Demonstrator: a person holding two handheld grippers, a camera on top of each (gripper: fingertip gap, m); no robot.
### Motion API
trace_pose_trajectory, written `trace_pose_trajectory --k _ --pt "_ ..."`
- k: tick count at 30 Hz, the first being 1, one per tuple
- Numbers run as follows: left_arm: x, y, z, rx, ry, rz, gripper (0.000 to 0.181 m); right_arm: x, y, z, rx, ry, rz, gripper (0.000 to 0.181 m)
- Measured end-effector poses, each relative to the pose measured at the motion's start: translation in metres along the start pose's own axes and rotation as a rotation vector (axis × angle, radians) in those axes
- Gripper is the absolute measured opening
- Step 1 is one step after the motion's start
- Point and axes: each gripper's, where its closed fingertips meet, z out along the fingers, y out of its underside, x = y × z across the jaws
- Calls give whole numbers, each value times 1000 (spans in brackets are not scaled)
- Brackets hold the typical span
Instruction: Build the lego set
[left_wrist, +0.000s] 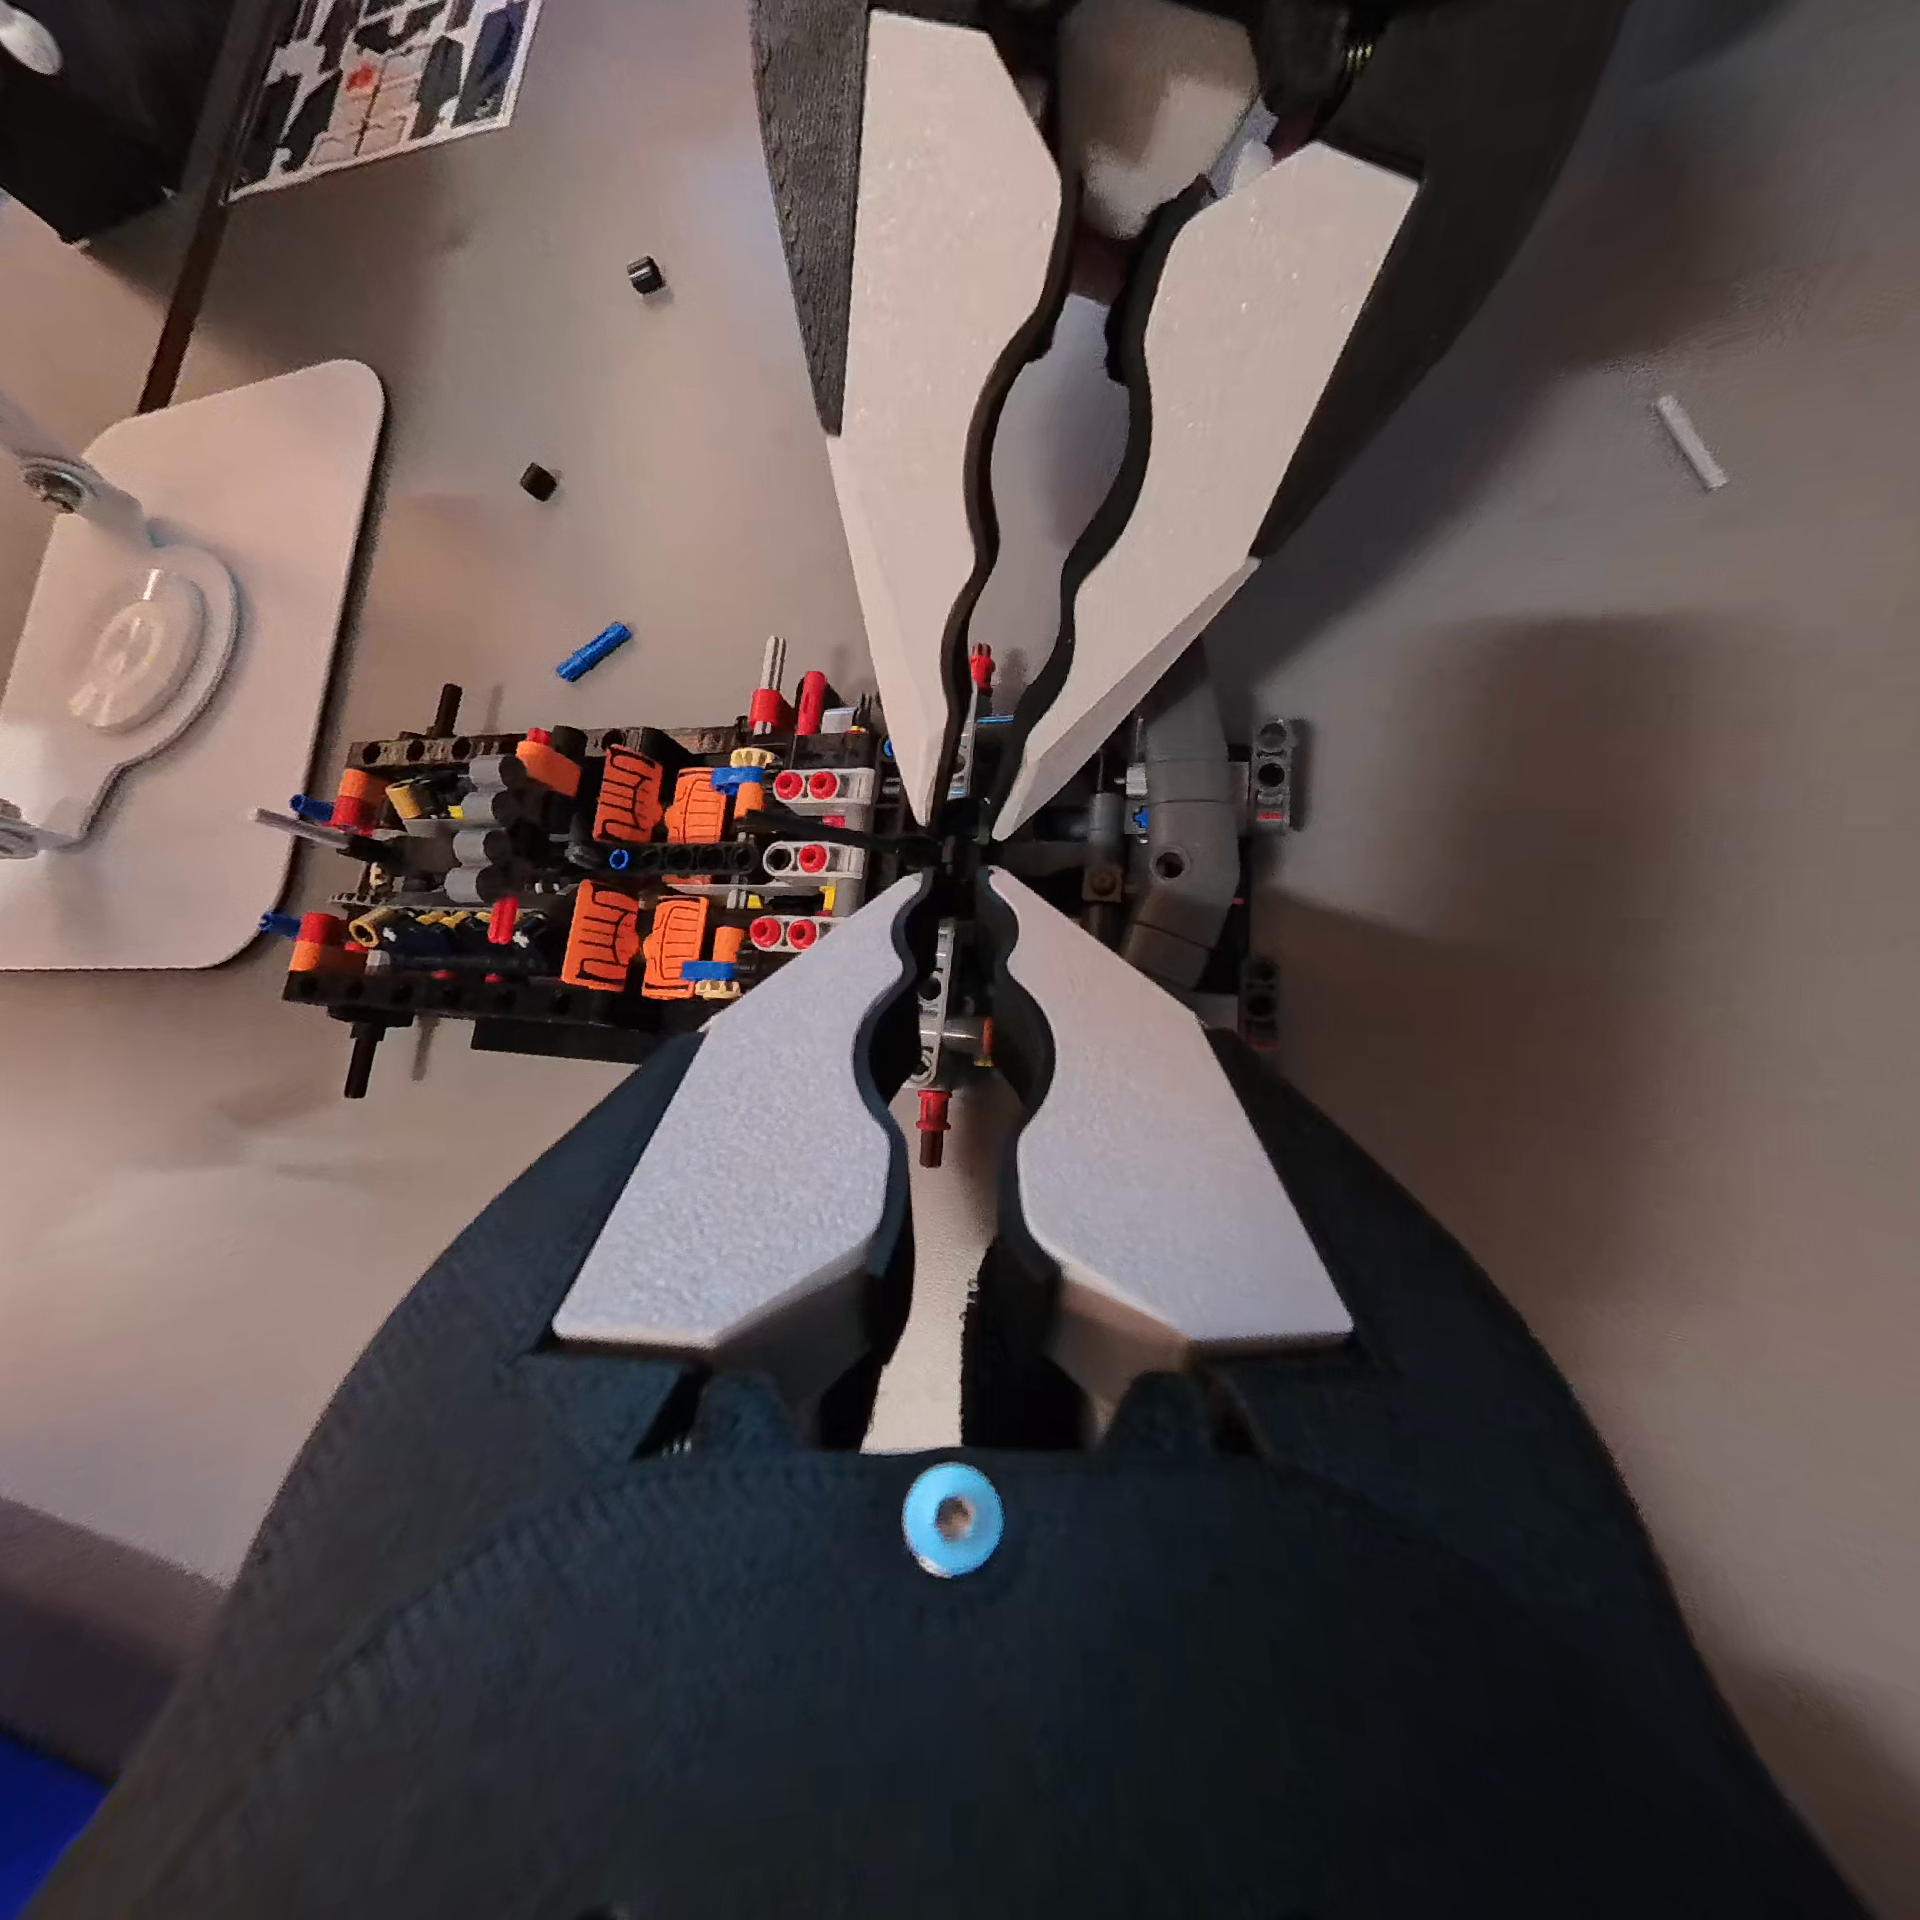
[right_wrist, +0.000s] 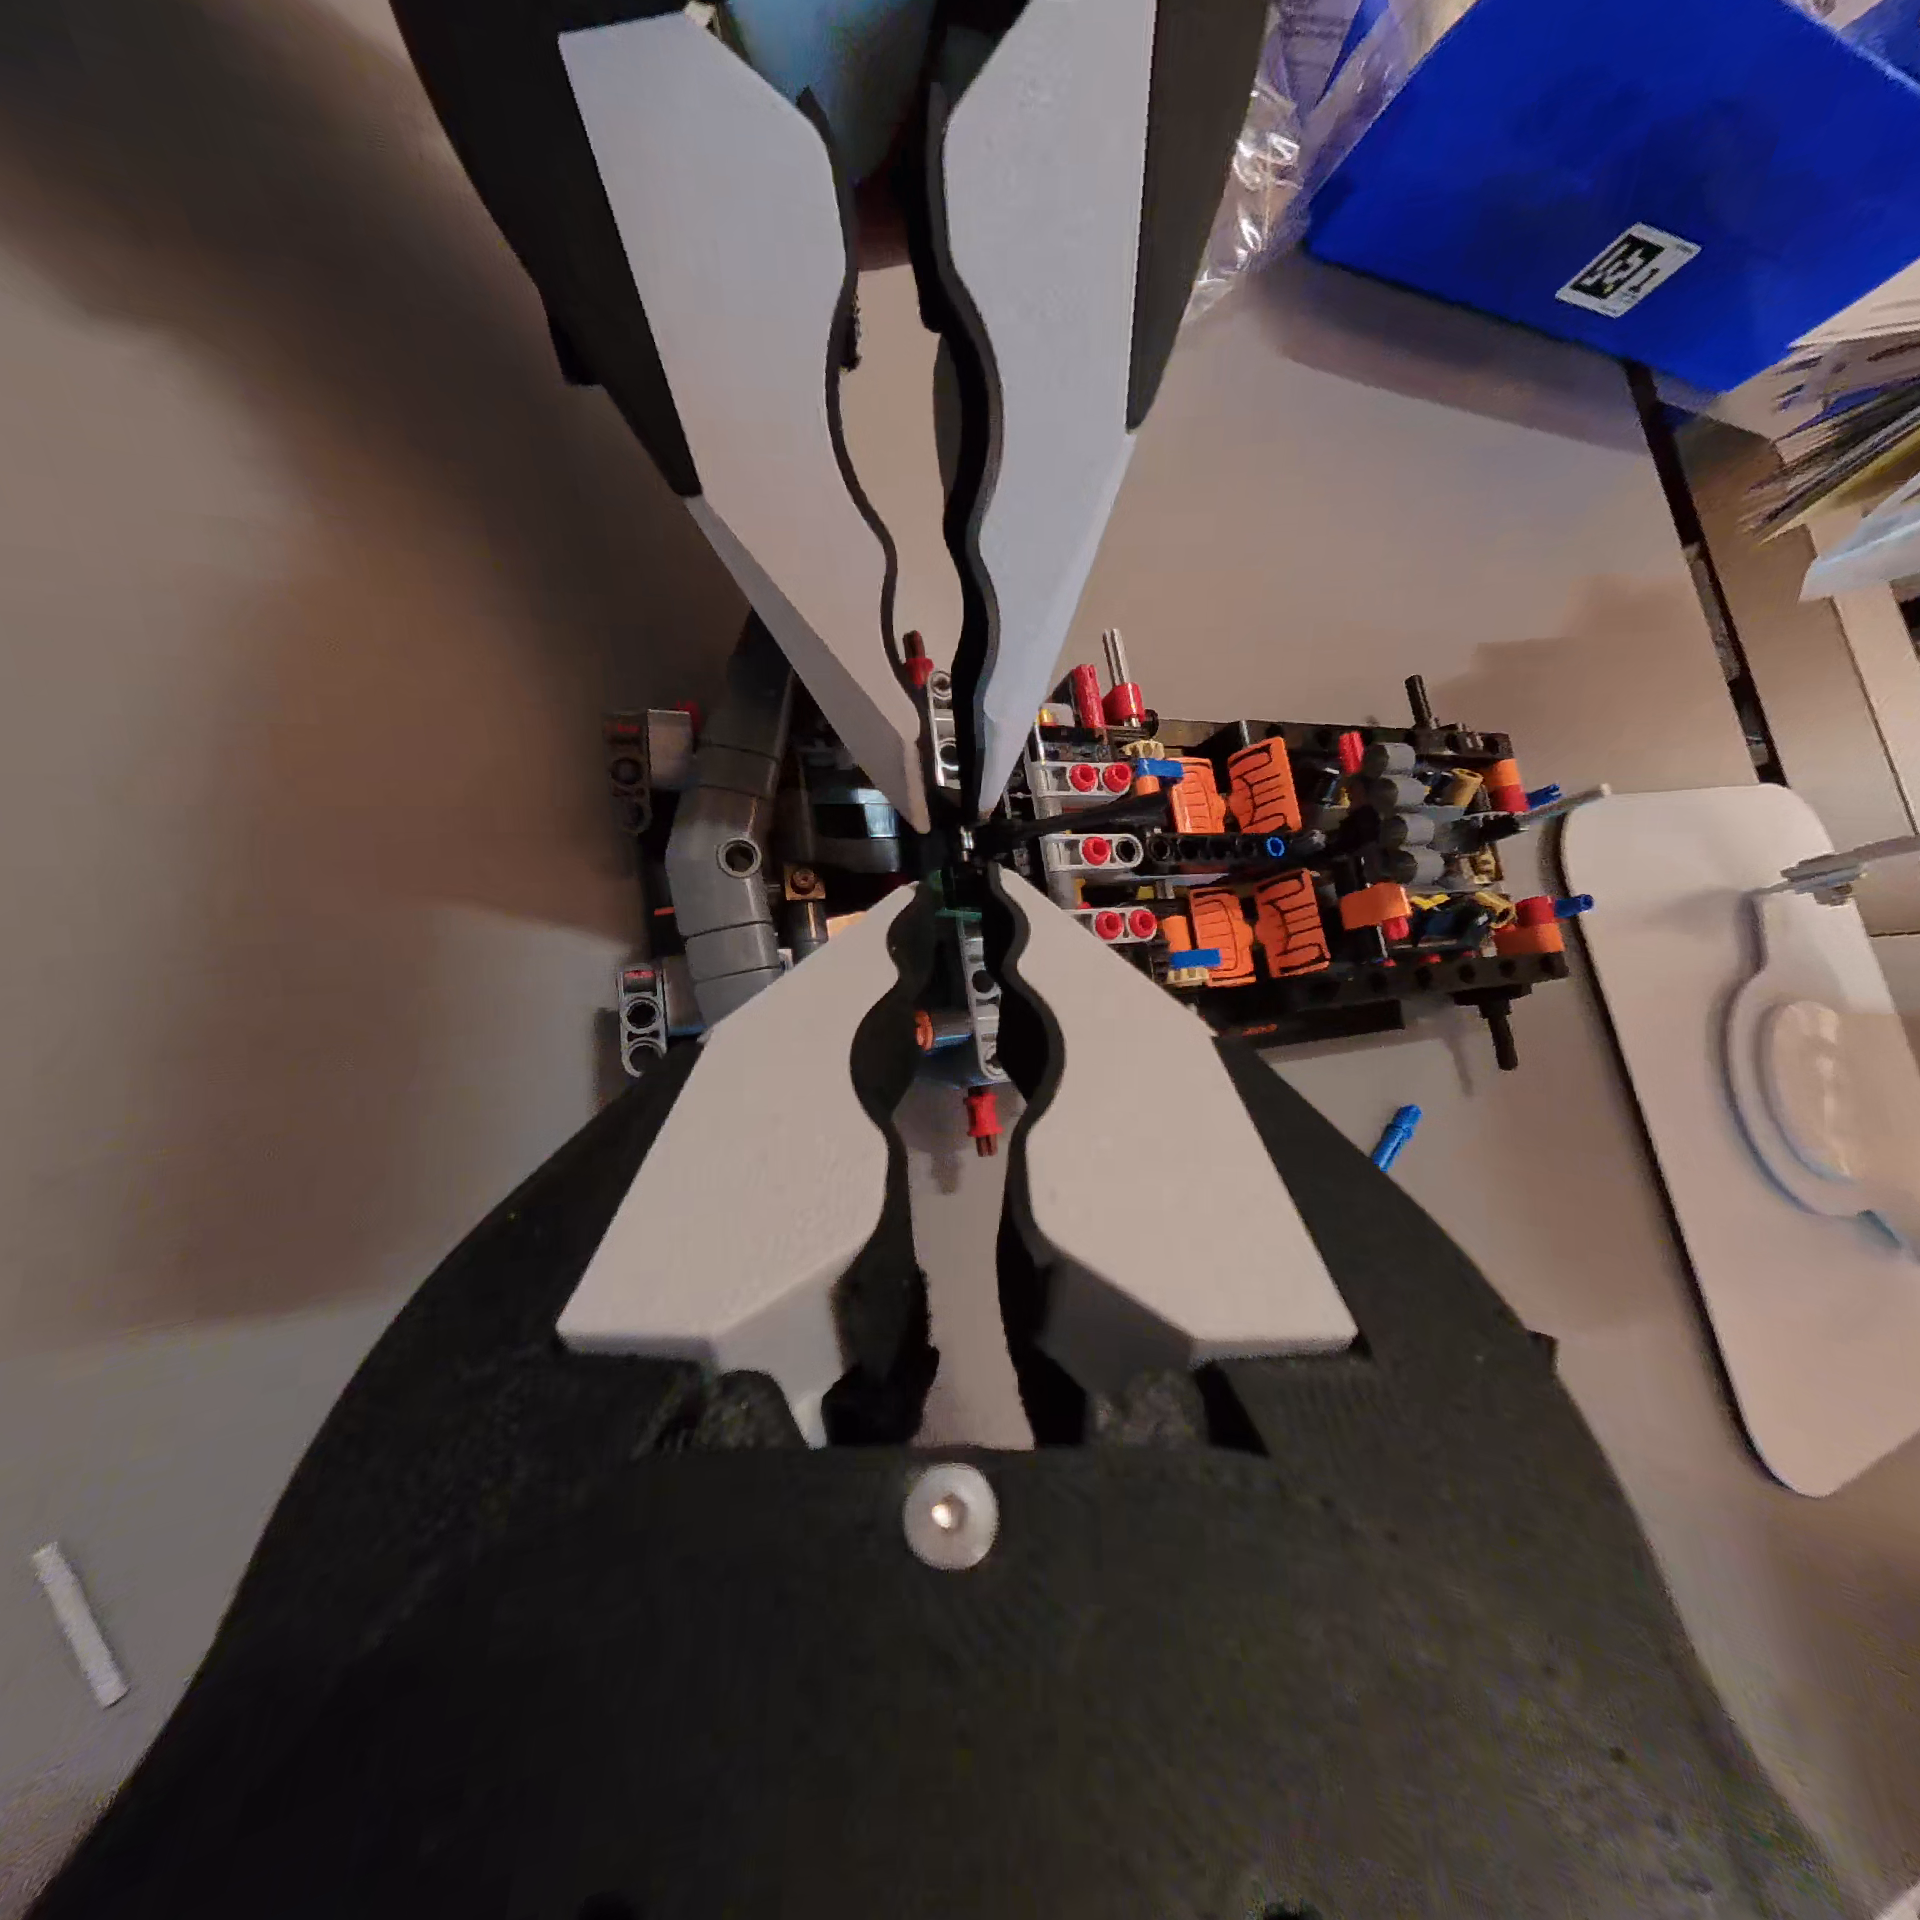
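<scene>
The lego model (left_wrist: 623, 862), black with orange and red parts, lies on the table; in the right wrist view it (right_wrist: 1299, 862) is at the right. A grey beam (left_wrist: 943, 977) with red pins at both ends runs across the model's middle and also shows in the right wrist view (right_wrist: 979, 987). My left gripper (left_wrist: 951, 883) comes in from the bottom and is shut on the beam's near half. My right gripper (right_wrist: 956, 888) is shut on its other half. The two grippers meet tip to tip over a black part; the right gripper (left_wrist: 961, 816) enters the left view from above.
A white stand base (left_wrist: 208, 675) lies beside the model. Loose on the table: a blue pin (left_wrist: 592, 651), two small black pieces (left_wrist: 538, 481), a white stick (left_wrist: 1691, 442). A sticker sheet (left_wrist: 395, 83) lies far off. A blue box (right_wrist: 1610, 156) stands beyond the model. My left and right fingertips are right by each other.
</scene>
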Motion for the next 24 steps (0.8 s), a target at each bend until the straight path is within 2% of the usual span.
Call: trace_pose_trajectory --k 12,15,19,24 --pt "-9 -2 -3 56 -10 -63 1 6 -2 2 41 -37 93 5" --pt "-10 -1 -5 37 -66 -2 5 7 -2 2 48 -39 108 5" --pt "-7 5 -2 -56 -139 128 11 8 -3 1 64 -64 149 5" --pt "-13 7 3 -101 -190 172 10 10 -3 2 57 -65 151 5"
